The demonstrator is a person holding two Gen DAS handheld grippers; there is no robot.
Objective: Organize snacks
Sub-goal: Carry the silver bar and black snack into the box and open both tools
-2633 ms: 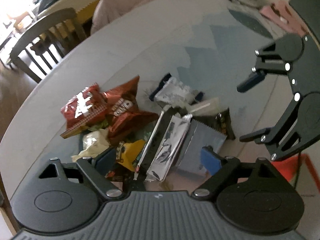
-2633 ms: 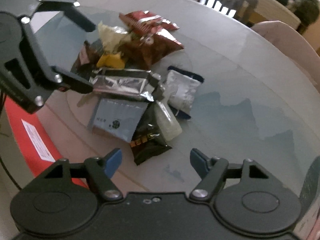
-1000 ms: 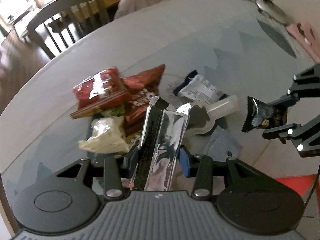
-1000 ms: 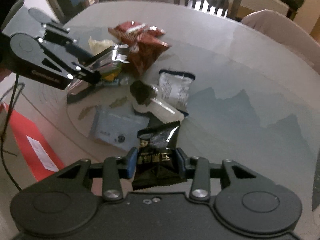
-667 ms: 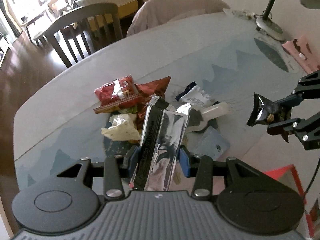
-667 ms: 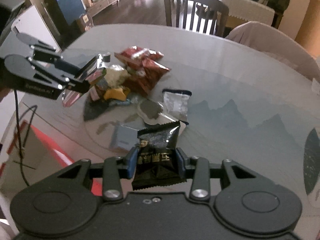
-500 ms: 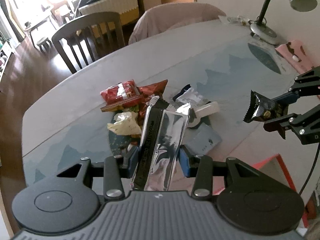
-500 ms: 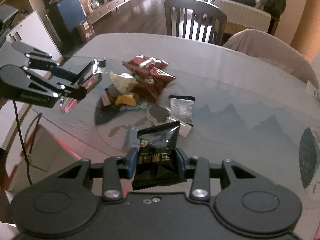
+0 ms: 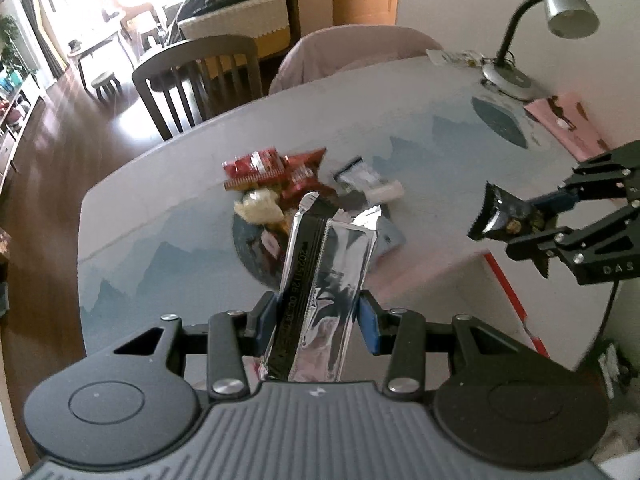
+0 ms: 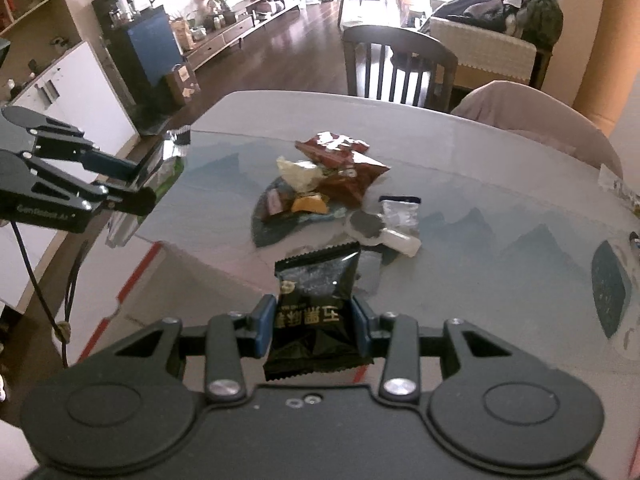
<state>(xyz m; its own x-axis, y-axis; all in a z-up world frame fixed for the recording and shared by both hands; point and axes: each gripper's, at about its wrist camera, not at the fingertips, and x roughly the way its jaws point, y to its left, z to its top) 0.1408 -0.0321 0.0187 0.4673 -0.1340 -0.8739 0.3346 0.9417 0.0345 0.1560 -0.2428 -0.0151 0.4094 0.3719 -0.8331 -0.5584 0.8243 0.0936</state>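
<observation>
Left gripper (image 9: 318,320) is pinching a silver bar wrapper (image 9: 324,284), right gripper (image 10: 314,326) is squeezing a black snack packet (image 10: 316,312), maybe nuts, both above the table (image 10: 480,168).

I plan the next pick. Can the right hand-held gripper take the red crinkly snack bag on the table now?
Probably not yet. The right hand-held gripper is shut on a black foil snack packet, so its jaws are full. The red crinkly snack bag lies uncovered on the pile.

Silver foil bar (image 9: 325,280) held upright, black pouch (image 10: 316,312) held, remaining snack pile (image 10: 324,180) on table
</observation>
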